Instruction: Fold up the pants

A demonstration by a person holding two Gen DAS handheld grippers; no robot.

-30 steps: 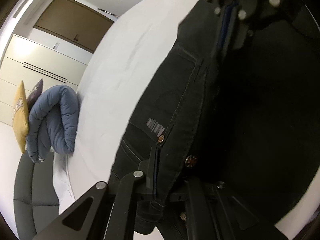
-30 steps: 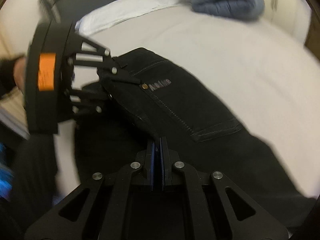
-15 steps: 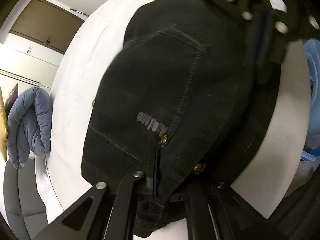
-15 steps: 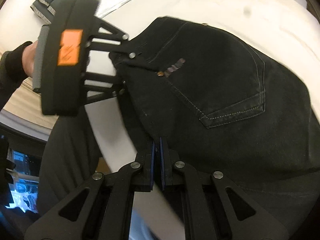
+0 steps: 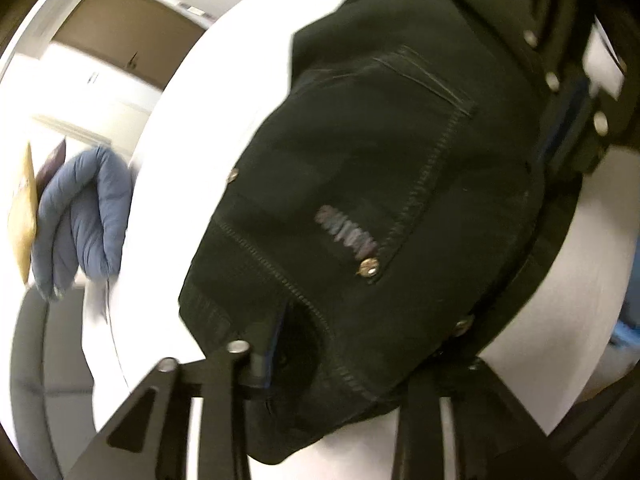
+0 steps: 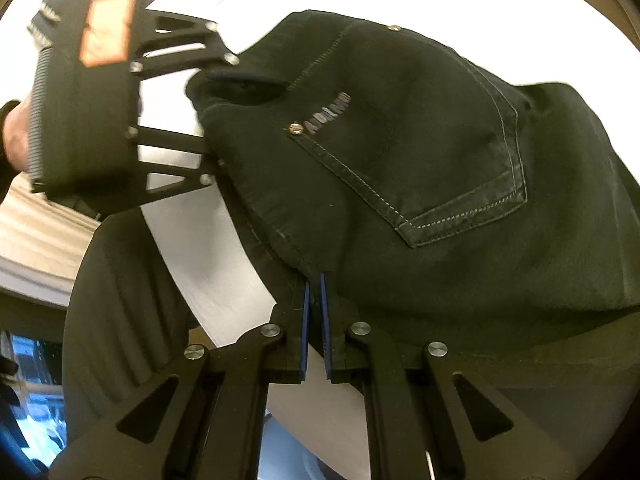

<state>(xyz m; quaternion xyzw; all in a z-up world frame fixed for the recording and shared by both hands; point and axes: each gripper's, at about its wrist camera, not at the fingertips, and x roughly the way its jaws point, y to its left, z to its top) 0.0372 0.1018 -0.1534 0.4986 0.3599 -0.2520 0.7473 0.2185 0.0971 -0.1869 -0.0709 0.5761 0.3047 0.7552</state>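
While the black pants (image 6: 420, 168) lie bunched near the front edge of the white bed (image 5: 224, 92), the two wrist views each catch stuff the other misses. Only the left wrist view has the rolled-up blue duvet (image 5: 84, 216) at the far end of the bed with a yellow cushion (image 5: 22, 208) next to it, plus brown cupboards (image 5: 132, 36) further back. Only the right wrist view shows the person's hand (image 6: 14, 136) behind the left gripper (image 6: 208, 124), the orange sticker (image 6: 106, 30) on its body, and the full stitched back pocket (image 6: 440, 176). Left gripper's jaws have just been opening; they stand partly apart with the waistband corner between them, and the cloth no longer looks squeezed. Right gripper (image 6: 314, 284) has its blue pads (image 6: 305, 320) nearly together, nipping the edge of the fabric at the very tips. As for writing, there's a small embroidered brand tag by a brass rivet (image 6: 295, 129) at the pocket corner; it's too blurry in the left view, and in the right view I can't make out the letters for sure. The orange sticker's print is unreadable too.
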